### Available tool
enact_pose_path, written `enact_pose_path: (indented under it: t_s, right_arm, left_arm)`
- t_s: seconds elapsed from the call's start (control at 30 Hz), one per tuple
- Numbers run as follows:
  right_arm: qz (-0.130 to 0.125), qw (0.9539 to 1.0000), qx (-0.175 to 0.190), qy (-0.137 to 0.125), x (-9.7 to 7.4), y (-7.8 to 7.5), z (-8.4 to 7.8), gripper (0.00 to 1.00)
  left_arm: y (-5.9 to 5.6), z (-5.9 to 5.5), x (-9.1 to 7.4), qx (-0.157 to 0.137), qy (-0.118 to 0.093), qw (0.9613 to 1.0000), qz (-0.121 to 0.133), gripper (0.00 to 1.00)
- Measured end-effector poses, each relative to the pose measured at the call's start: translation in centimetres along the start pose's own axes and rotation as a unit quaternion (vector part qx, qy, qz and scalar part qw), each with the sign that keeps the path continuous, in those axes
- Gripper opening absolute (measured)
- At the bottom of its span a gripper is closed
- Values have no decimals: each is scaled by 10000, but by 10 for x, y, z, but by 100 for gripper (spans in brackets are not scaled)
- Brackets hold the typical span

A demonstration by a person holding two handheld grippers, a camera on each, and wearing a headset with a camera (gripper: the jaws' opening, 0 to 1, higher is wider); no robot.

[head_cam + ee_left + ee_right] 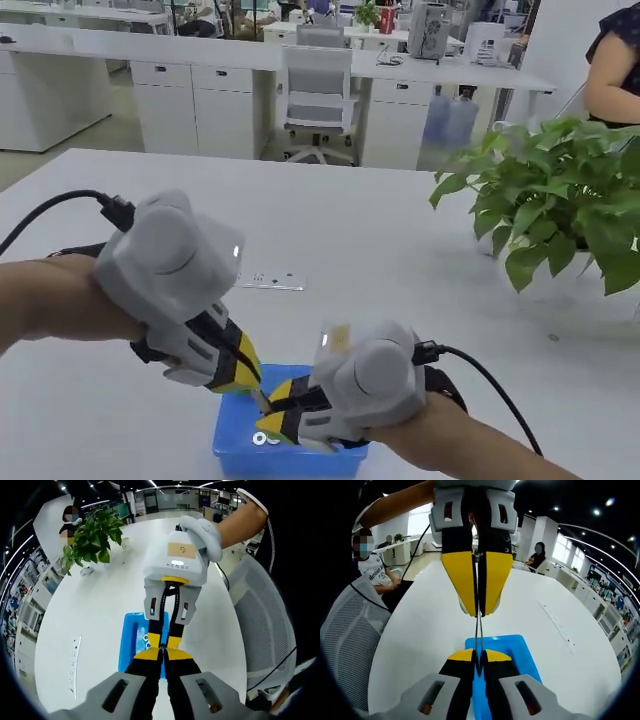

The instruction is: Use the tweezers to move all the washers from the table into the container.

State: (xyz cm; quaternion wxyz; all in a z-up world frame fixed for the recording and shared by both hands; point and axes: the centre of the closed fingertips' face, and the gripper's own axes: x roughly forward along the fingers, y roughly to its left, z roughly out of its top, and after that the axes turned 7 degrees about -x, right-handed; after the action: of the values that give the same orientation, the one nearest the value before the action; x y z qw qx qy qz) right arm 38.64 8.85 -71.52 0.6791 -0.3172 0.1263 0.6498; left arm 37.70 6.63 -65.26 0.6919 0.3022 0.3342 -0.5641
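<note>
We are holding both grippers tip to tip directly above the blue container [520, 647]. The left gripper [479, 613] and the right gripper [479, 655] are each pressed together on the thin tweezers [478, 632], which are spanning the short gap between them, probably so that one steadies the tool while the other works it. A few washers [146, 639] are already lying inside the container, and we are hovering the tweezers over it, we judge, so that anything let go is falling inside and not onto the table [400, 260] beside the container.
</note>
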Motion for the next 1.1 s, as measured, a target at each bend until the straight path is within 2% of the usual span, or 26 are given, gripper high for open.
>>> enact_pose_path:
  t_s: [0.2, 0.37, 0.53, 0.87, 1.0, 1.1]
  right_arm:
    - [33, 9999, 4, 104, -4, 7, -2, 7]
    - [115, 9996, -32, 237, -4, 14, -4, 7]
    - [193, 9990, 35, 391, -3, 20, -9, 7]
    - [216, 9985, 41, 507, -4, 23, -13, 7]
    - [254, 9982, 22, 550, -4, 26, -14, 7]
    - [246, 9980, 4, 580, -4, 26, -15, 7]
  left_arm:
    - [-8, -2, 0, 140, 15, 9999, -44, 6]
    - [-14, -9, 5, 349, 165, 9992, -62, 6]
    - [-14, -13, 8, 498, 210, 9985, -29, 8]
    - [-15, -21, 11, 504, 306, 9983, -14, 9]
    - [-16, -19, 12, 471, 245, 9986, -18, 8]
    - [-16, -22, 13, 475, 308, 9984, -29, 7]
